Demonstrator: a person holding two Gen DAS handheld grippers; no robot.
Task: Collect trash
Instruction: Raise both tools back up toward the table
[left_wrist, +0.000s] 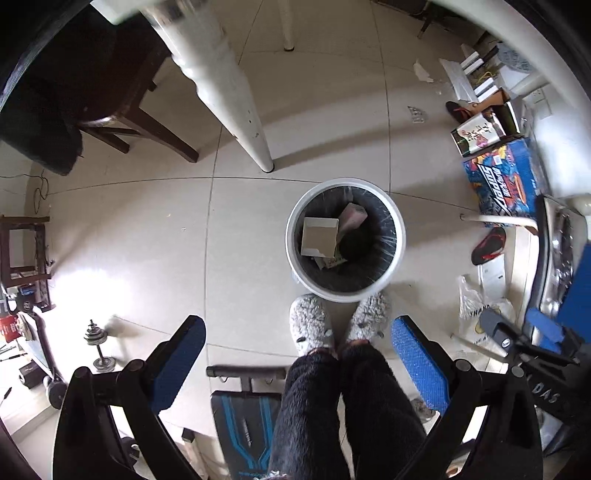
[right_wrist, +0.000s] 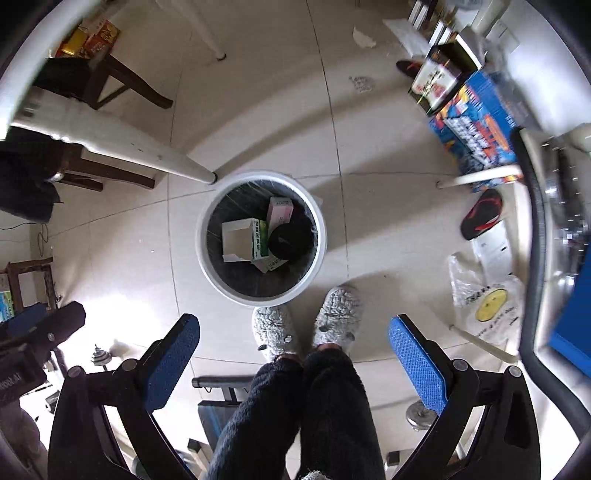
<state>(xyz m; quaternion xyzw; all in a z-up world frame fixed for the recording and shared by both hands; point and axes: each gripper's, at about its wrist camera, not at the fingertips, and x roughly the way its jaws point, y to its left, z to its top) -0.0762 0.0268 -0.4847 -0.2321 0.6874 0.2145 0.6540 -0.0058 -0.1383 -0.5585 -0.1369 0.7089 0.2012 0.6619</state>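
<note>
A round white trash bin (left_wrist: 400, 236) with a black liner stands on the tiled floor below both grippers; it also shows in the right wrist view (right_wrist: 201, 236). Inside lie an open white carton (left_wrist: 319, 236), also seen from the right wrist (right_wrist: 240, 240), a pink box (left_wrist: 352, 216) (right_wrist: 280, 208) and a dark round object (right_wrist: 291, 238). My left gripper (left_wrist: 297, 334) is open and empty, high above the floor. My right gripper (right_wrist: 293, 332) is open and empty too. The right gripper's body (left_wrist: 517, 339) shows at the left view's right edge.
The person's legs and grey fuzzy slippers (left_wrist: 310, 325) stand just before the bin. A white table leg (left_wrist: 236, 103), dark wooden chair (left_wrist: 110, 110), blue printed box (left_wrist: 506, 181), a plastic bag (right_wrist: 487, 299), red-black sandal (right_wrist: 482, 214) and a dumbbell (left_wrist: 98, 347) surround it. Scrap paper (right_wrist: 364, 37) lies far off.
</note>
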